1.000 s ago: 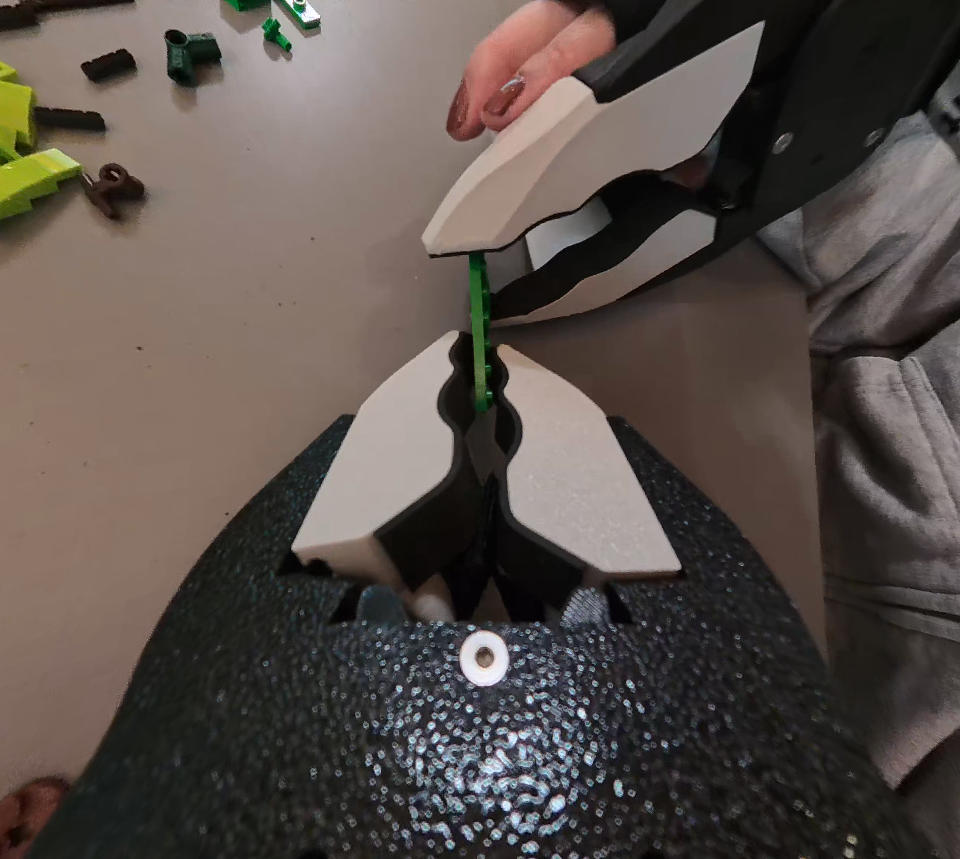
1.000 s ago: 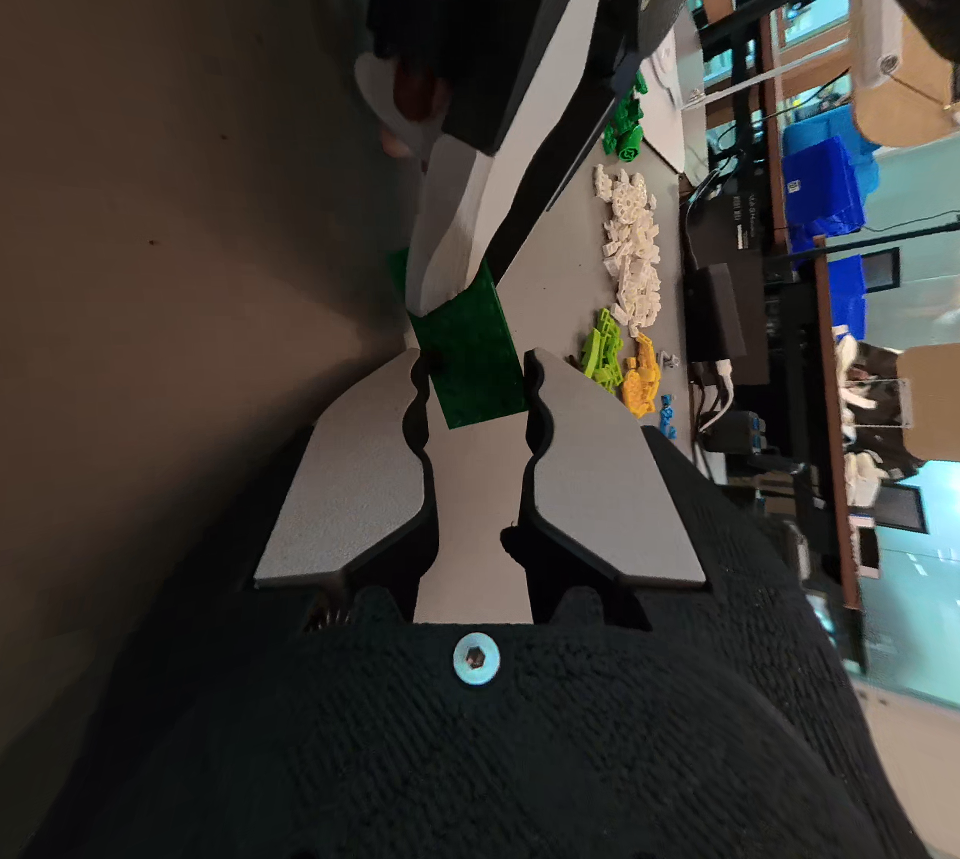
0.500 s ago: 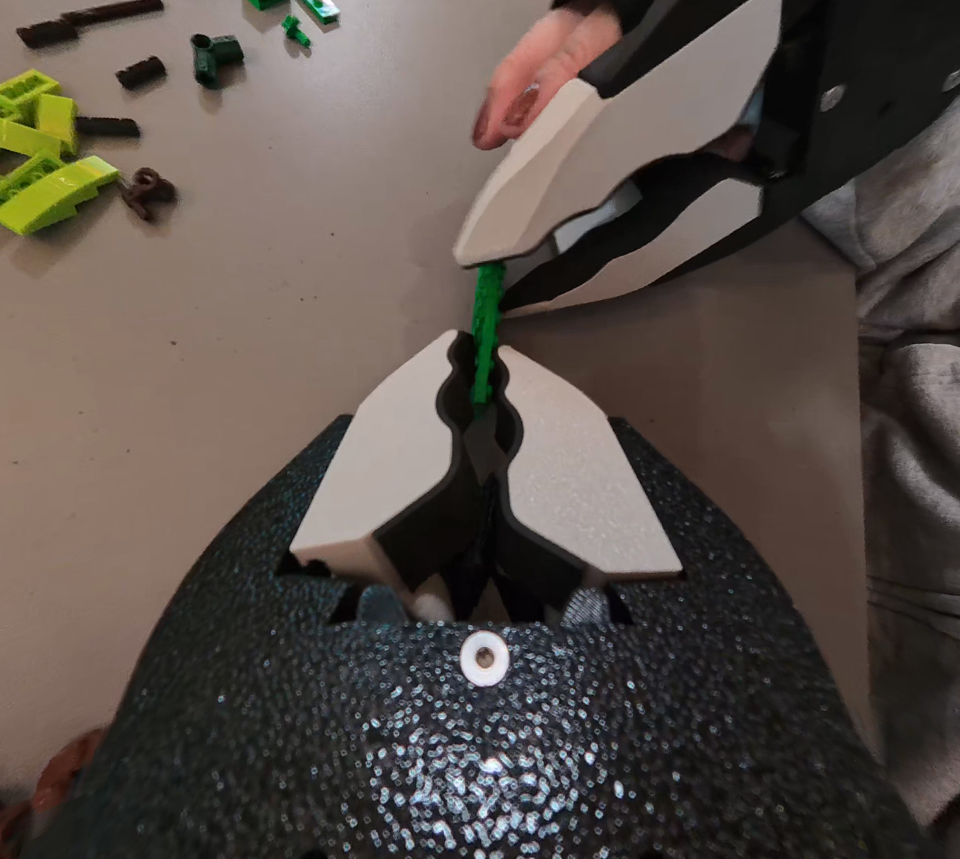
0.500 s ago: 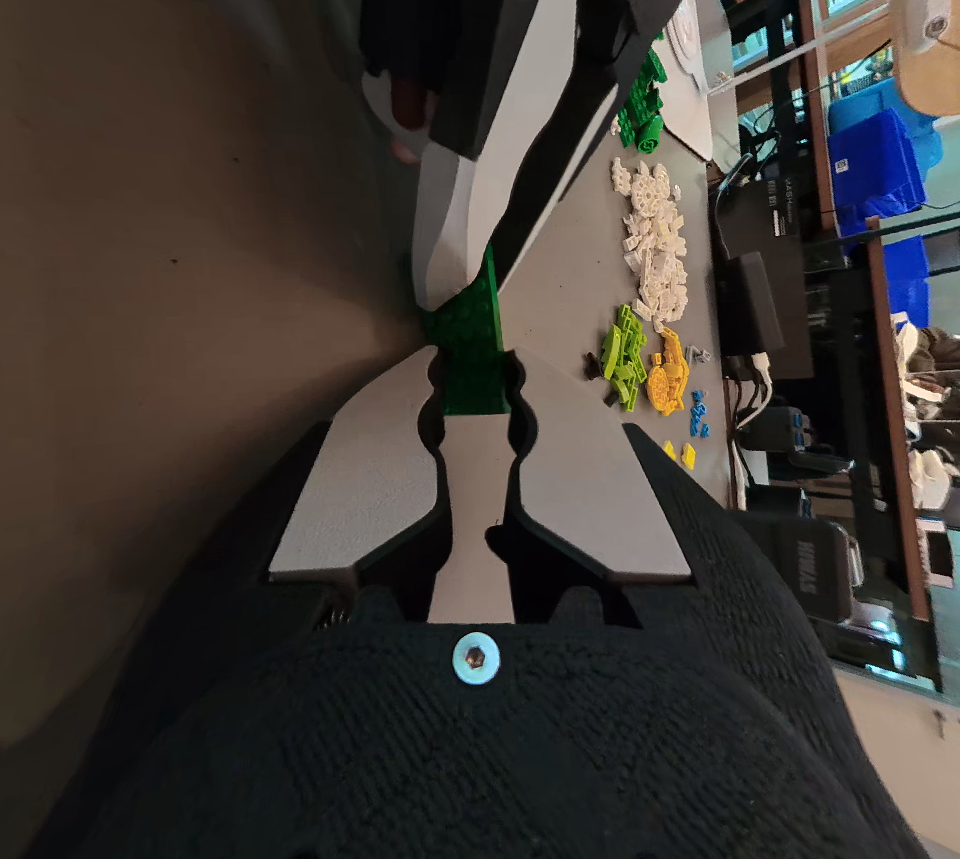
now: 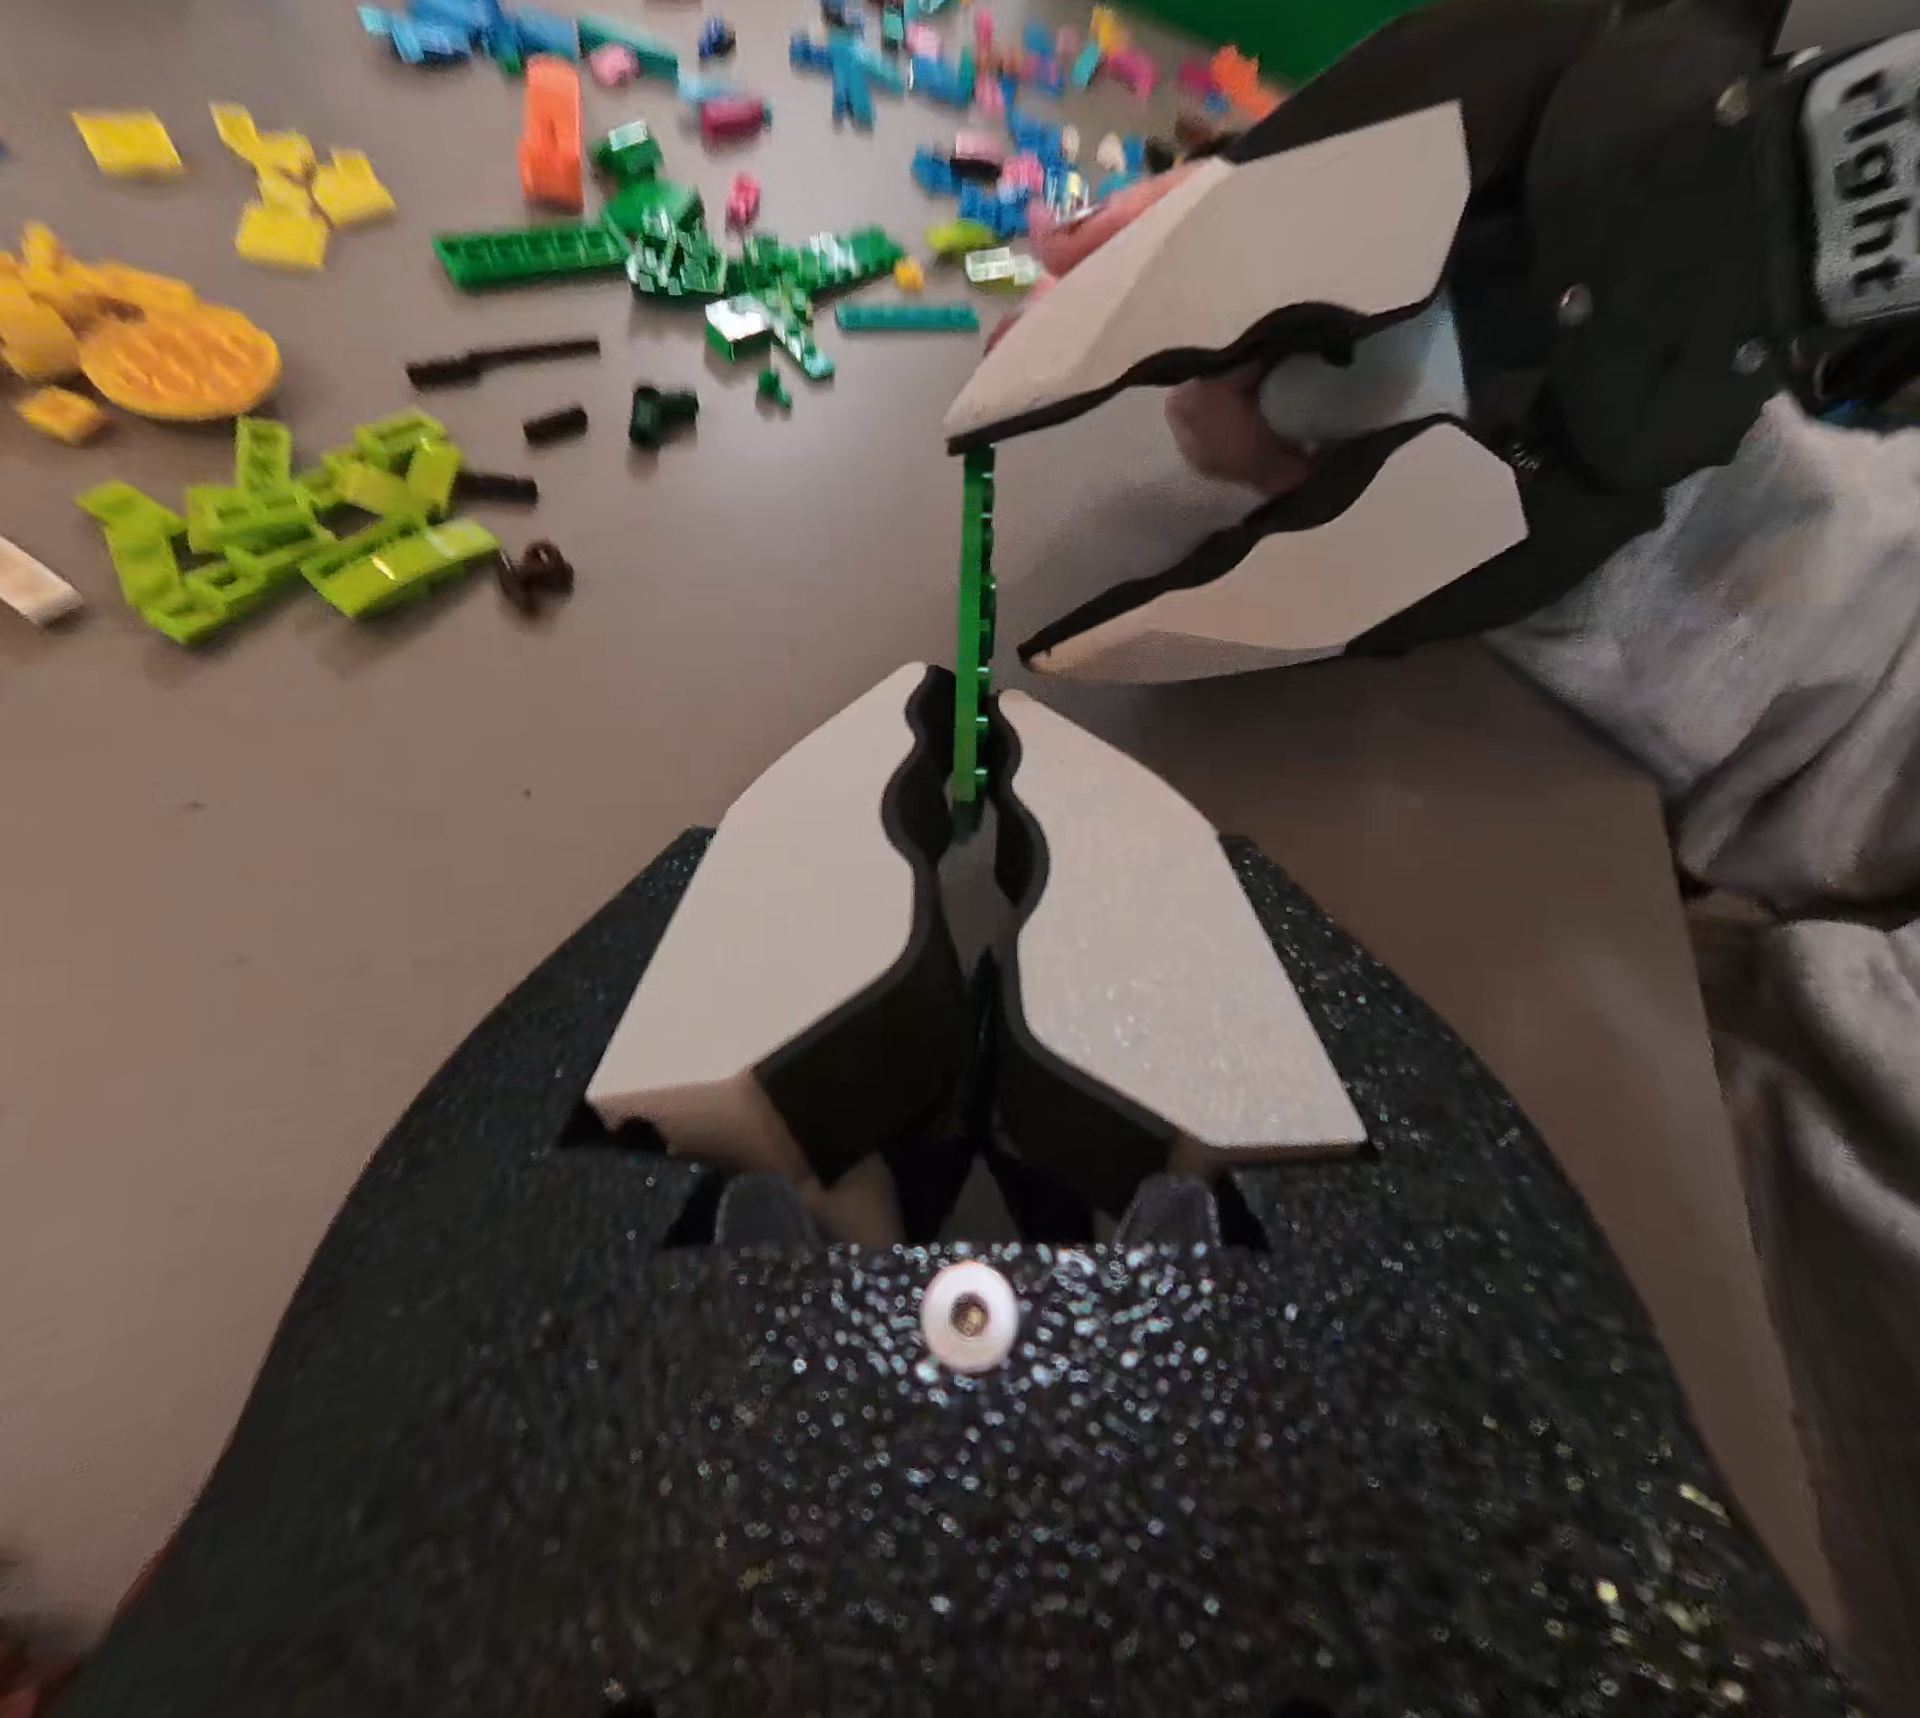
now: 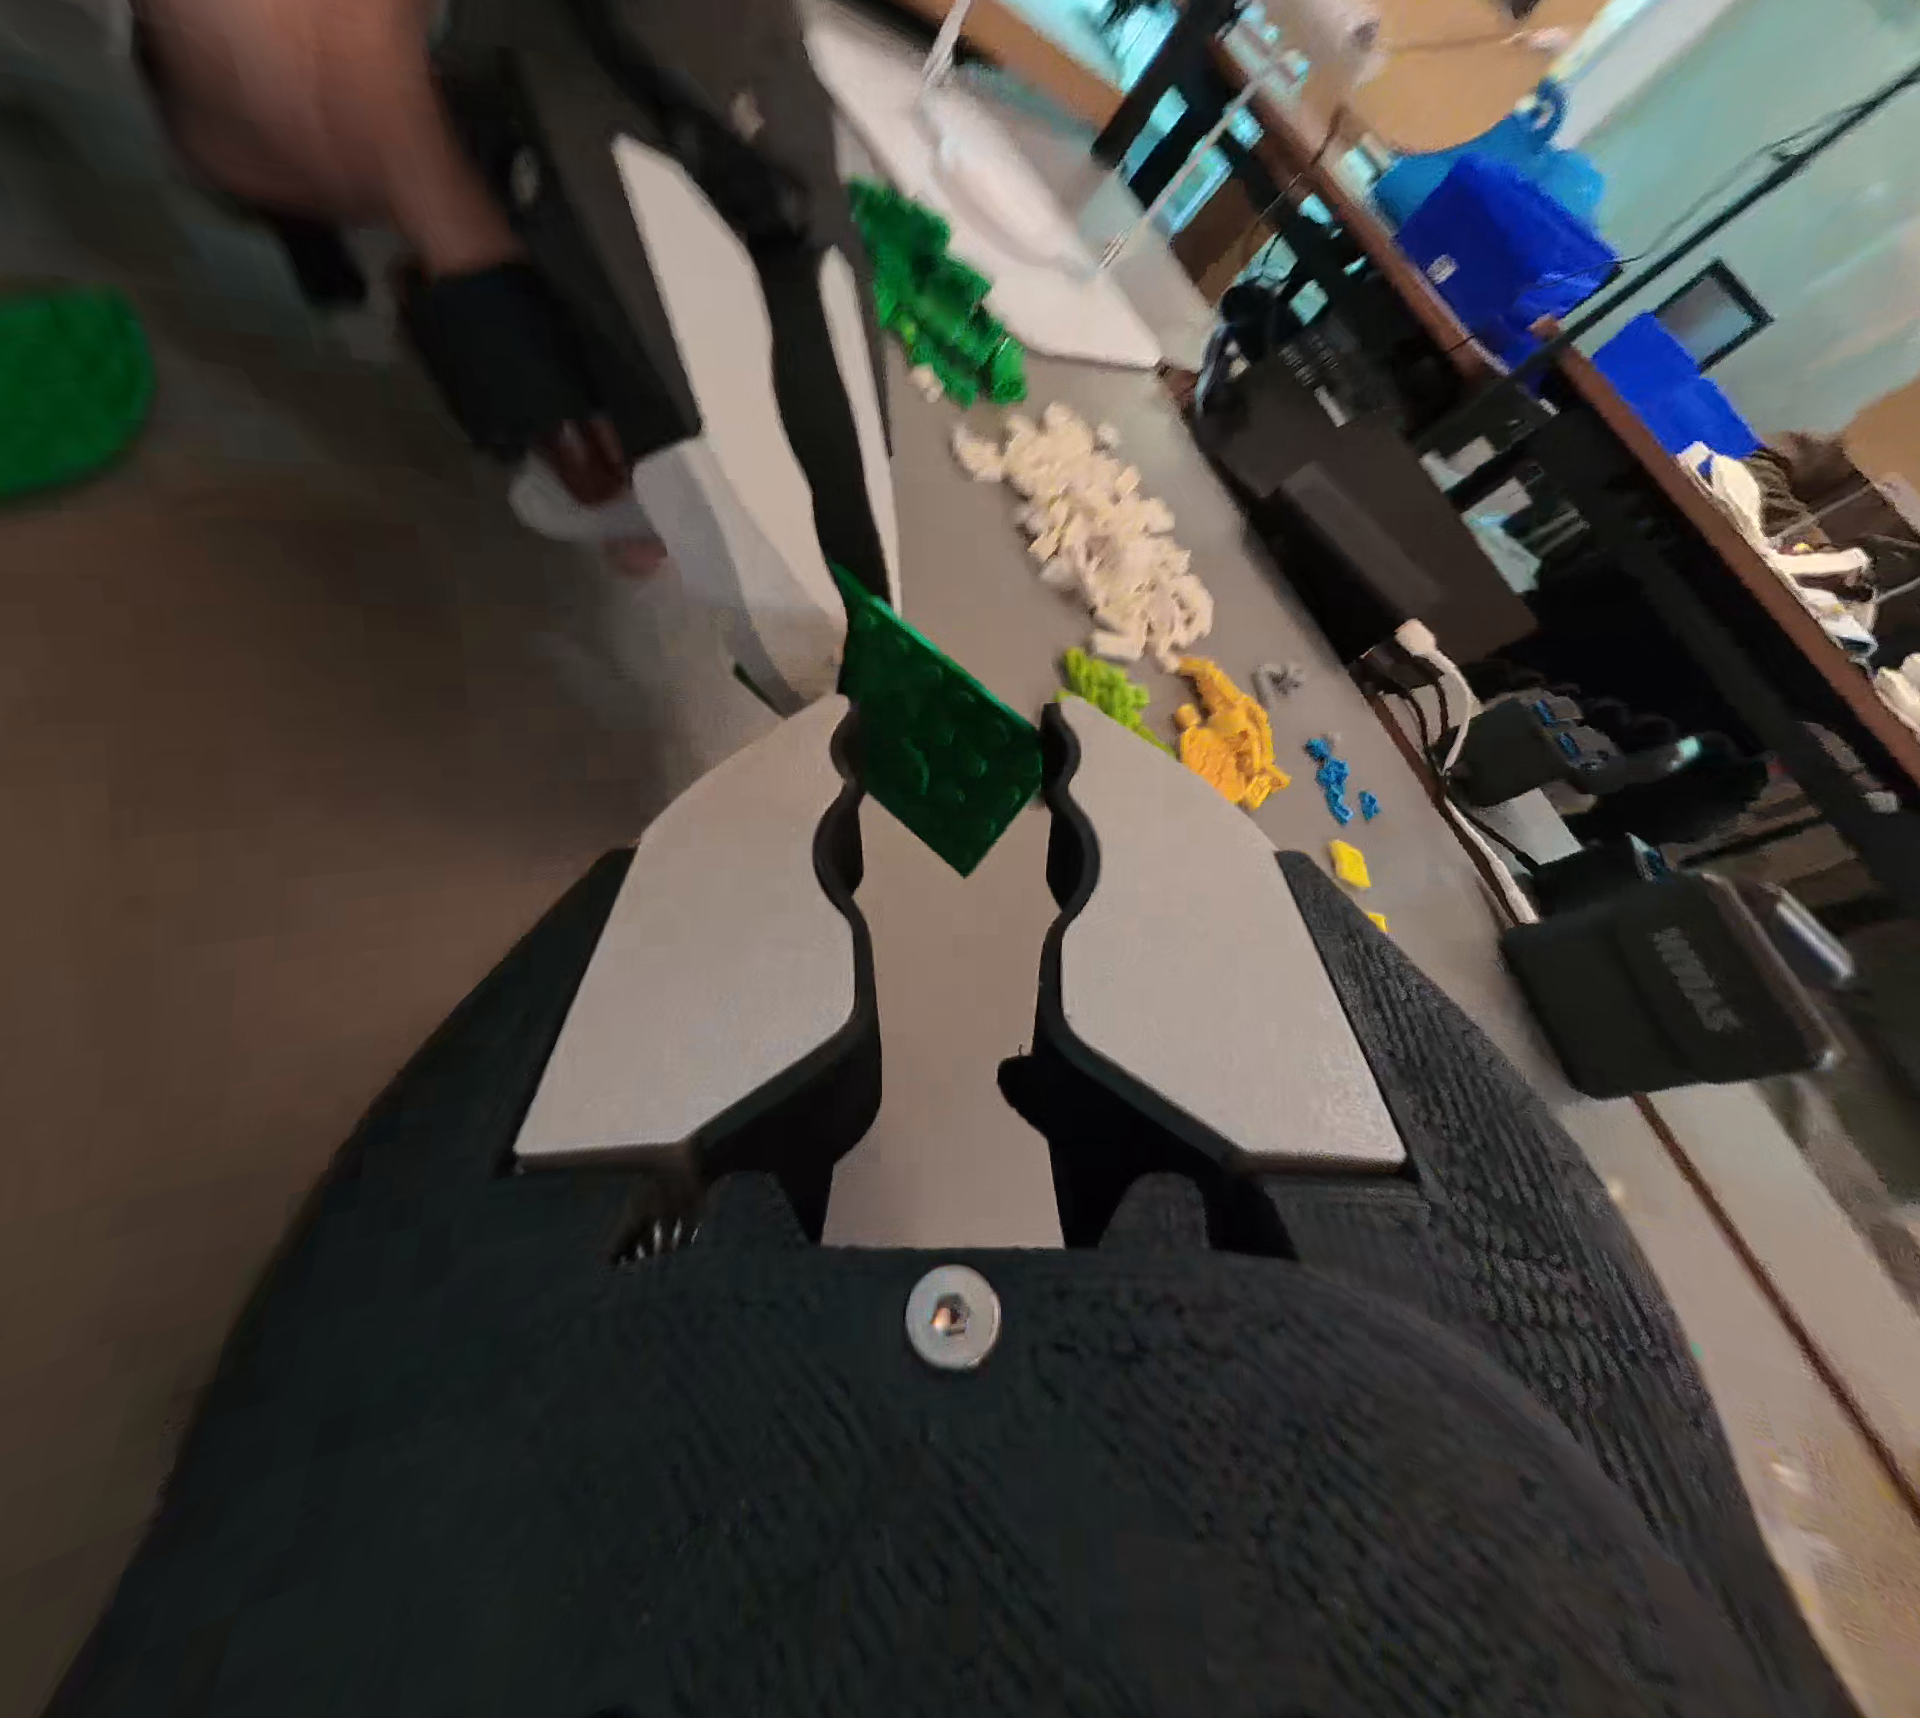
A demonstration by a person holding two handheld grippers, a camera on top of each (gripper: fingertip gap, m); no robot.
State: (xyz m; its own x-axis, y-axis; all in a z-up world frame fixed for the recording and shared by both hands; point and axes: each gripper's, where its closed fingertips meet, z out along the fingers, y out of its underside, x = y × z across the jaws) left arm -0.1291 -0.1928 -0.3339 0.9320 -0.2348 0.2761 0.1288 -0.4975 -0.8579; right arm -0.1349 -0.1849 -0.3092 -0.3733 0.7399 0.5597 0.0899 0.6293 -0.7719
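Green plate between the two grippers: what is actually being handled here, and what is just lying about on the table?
Handled:
green plate, clamped edge-on in the left gripper
right gripper, open at the plate's far end

Lying about:
lime pieces
yellow pieces
blue pieces
white pieces

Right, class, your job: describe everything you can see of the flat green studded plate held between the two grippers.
The green plate is a thin, flat, glossy plastic building piece with rows of round studs on one face. The left wrist view shows it edge-on and upright above the grey table; the right wrist view shows its broad studded face. The left gripper is shut on its lower end. The right gripper stands open around it, upper fingertip at its top edge.
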